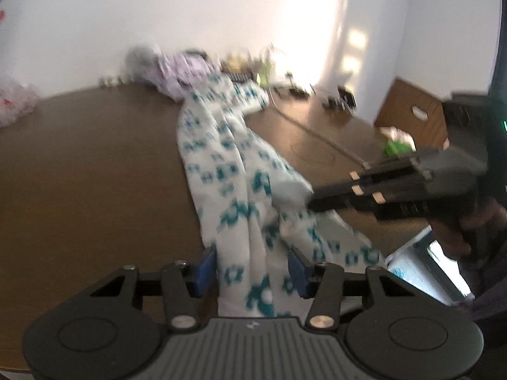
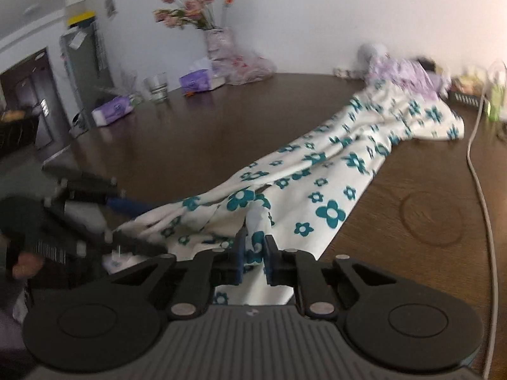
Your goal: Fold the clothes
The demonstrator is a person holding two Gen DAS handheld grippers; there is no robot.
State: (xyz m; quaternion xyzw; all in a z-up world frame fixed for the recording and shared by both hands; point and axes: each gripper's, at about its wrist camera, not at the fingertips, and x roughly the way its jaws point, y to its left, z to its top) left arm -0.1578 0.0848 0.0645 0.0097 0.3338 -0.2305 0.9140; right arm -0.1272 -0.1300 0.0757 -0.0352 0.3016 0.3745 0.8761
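A white garment with teal flowers point(image 1: 221, 164) lies stretched in a long bunch across the brown table point(image 1: 79, 158). In the left wrist view its near end runs between the blue pads of my left gripper point(image 1: 252, 269), which is shut on a thick bunch of it. My right gripper point(image 1: 313, 199) comes in from the right, its tips on the cloth's right edge. In the right wrist view the garment point(image 2: 342, 171) reaches to the far right. My right gripper point(image 2: 254, 259) is shut on a narrow fold whose tuft sticks up past the pads. The left gripper point(image 2: 139, 221) holds the cloth's left corner.
A purple patterned garment point(image 2: 402, 69) is piled at the table's far end. A flower vase point(image 2: 218, 41), tissue packs point(image 2: 199, 79), a glass point(image 2: 157, 87) and a plastic bag point(image 2: 250, 66) stand along the far left edge. A white cable point(image 2: 478, 171) runs down the right side.
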